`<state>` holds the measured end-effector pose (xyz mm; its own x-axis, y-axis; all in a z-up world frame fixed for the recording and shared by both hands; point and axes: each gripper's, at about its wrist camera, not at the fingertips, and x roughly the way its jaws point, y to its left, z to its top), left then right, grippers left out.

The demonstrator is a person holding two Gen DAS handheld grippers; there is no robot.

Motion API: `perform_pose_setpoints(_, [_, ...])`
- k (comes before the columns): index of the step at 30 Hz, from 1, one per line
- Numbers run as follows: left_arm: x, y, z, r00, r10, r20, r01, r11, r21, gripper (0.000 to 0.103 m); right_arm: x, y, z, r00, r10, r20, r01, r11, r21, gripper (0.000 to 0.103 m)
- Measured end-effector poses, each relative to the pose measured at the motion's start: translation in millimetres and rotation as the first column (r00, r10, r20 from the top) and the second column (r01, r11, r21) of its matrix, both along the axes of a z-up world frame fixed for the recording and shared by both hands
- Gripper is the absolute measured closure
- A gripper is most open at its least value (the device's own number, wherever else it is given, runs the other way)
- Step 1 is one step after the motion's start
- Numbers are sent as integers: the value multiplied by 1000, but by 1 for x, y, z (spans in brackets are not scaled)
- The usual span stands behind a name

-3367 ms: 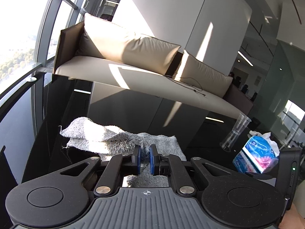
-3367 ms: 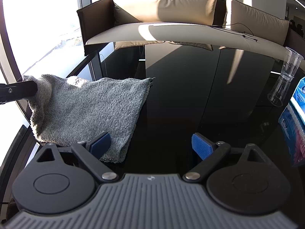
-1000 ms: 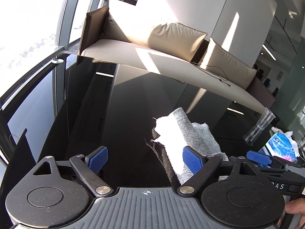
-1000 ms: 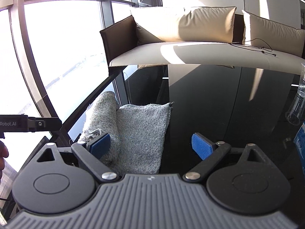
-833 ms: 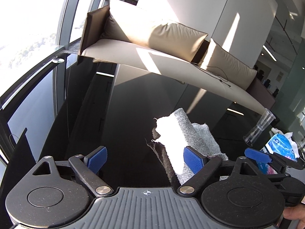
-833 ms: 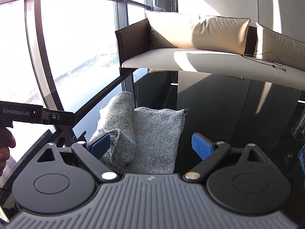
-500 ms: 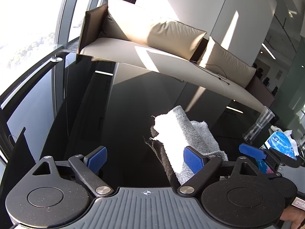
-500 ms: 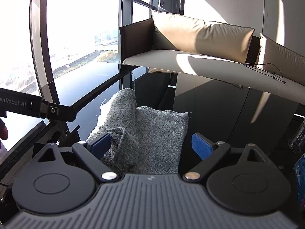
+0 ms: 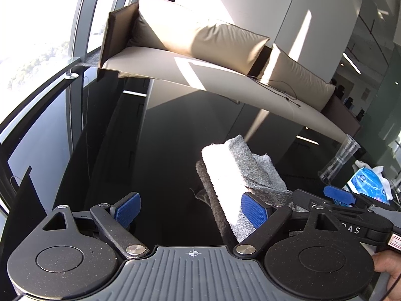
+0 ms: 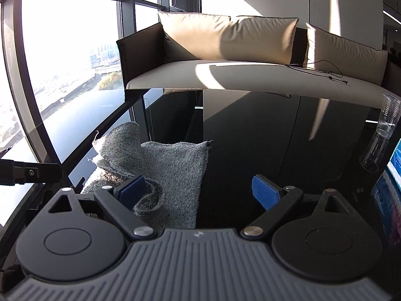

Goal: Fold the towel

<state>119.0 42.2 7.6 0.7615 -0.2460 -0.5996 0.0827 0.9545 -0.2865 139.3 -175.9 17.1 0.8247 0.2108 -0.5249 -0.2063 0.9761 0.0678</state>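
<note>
A grey towel (image 9: 240,173) lies folded in a loose bundle on the glossy black table (image 9: 155,145), one fold lit white by the sun. My left gripper (image 9: 189,209) is open, its right pad beside the towel's near end, nothing between the fingers. In the right wrist view the same towel (image 10: 175,165) lies flat with a raised, rolled flap on its left. My right gripper (image 10: 198,192) is open over the towel's near edge, with its left pad against the rolled flap. The right gripper also shows in the left wrist view (image 9: 338,195), just right of the towel.
A clear plastic cup (image 10: 386,125) stands at the table's right, with a blue tissue pack (image 9: 368,183) next to it. A beige sofa (image 10: 238,75) runs behind the table. Tall windows (image 10: 62,75) border the left side.
The left gripper let go of the towel after 3.4 s ago and stands open. The towel, spread flat then, is now bundled. Both grippers have drawn slightly nearer to it in the last second.
</note>
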Motion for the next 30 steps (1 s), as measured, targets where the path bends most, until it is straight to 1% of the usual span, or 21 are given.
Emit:
perform_pose_setpoints(2, [0, 0, 0, 1000, -2, -1, 2, 1000, 0, 18, -2, 4, -1, 999, 35, 4, -35, 999, -6, 9])
perform_pose_setpoints(3, [0, 0, 0, 1000, -2, -1, 2, 1000, 1, 18, -7, 10, 2, 998, 70, 4, -70, 997, -19, 9])
perform_pose_setpoints(7, [0, -1, -1, 1000, -3, -4, 3, 1000, 1, 18, -9, 22, -4, 995, 96, -3, -96, 992, -78, 9])
perform_pose_setpoints(9, [0, -1, -1, 1000, -5, -4, 5, 1000, 1, 18, -6, 21, -5, 996, 88, -5, -88, 994, -67, 9])
perform_pose_setpoints(11, [-1, -2, -1, 1000, -7, -4, 7, 1000, 2, 18, -2, 16, -4, 998, 67, -13, -68, 998, -20, 9])
perform_pose_setpoints(13, [-1, -2, -2, 1000, -9, -5, 9, 1000, 3, 18, 1, 15, -6, 998, 65, -26, -65, 998, -9, 14])
perform_pose_setpoints(15, [-1, -2, -2, 1000, -7, -7, 7, 1000, 3, 18, 5, 14, -7, 997, 62, -39, -62, 998, 2, 26])
perform_pose_setpoints(17, [-1, -2, -2, 1000, -7, -7, 7, 1000, 1, 18, 8, 12, -9, 997, 60, -53, -59, 998, 12, 34])
perform_pose_setpoints(18, [-1, -2, -2, 1000, -7, -7, 7, 1000, 2, 18, 9, 12, -10, 997, 58, -59, -58, 998, 17, 35])
perform_pose_setpoints(20, [-1, -3, -3, 1000, -8, -8, 8, 1000, 2, 17, 9, 14, -9, 995, 76, -61, -75, 997, 17, 35])
perform_pose_setpoints(24, [-1, -4, -4, 1000, -13, -10, 13, 1000, 5, 17, 8, 25, -7, 989, 142, -43, -144, 989, -25, 35])
perform_pose_setpoints(27, [1, -3, -3, 1000, -9, -12, 9, 1000, 4, 17, 3, 29, -5, 985, 169, -27, -171, 983, -69, 35])
perform_pose_setpoints(30, [1, -3, -3, 1000, -9, -13, 9, 1000, 3, 17, 6, 33, -8, 980, 198, -32, -201, 975, -94, 35])
